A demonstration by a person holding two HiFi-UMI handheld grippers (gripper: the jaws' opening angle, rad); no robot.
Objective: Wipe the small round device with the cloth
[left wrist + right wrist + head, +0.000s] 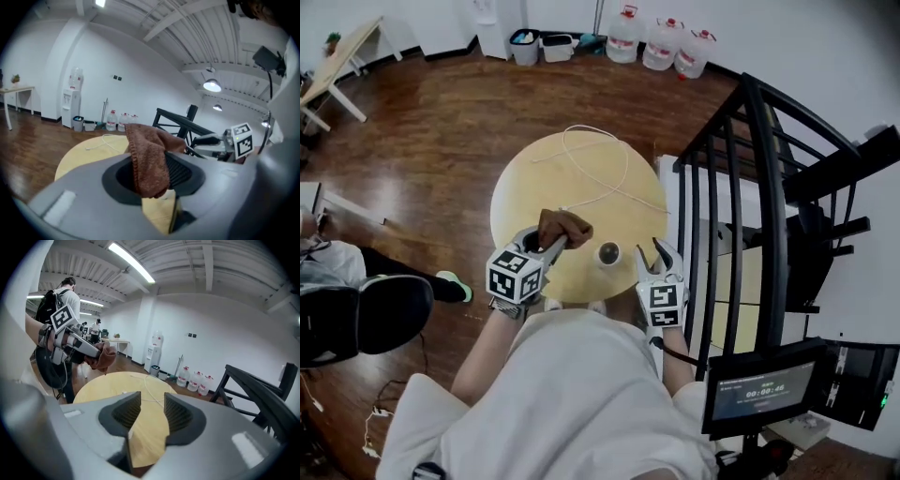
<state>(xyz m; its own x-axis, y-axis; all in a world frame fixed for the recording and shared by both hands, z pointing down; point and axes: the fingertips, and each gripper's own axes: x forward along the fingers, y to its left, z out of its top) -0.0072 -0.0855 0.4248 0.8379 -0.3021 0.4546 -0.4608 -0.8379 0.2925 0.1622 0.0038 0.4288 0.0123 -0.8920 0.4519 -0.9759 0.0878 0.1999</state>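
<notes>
Small round device (608, 253) sits in the lower middle of the head view, at the near edge of the tabletop (581, 169), between the two grippers. The left gripper (548, 246) has its fingers clamped on the brown cloth (564, 226). The right gripper (652, 259) has its fingers apart and empty. It would be best to steady the device with the right gripper, then lower the cloth's loose end onto it and rub lightly. Count: one device, one cloth, one white cable (592, 127), two grippers.
</notes>
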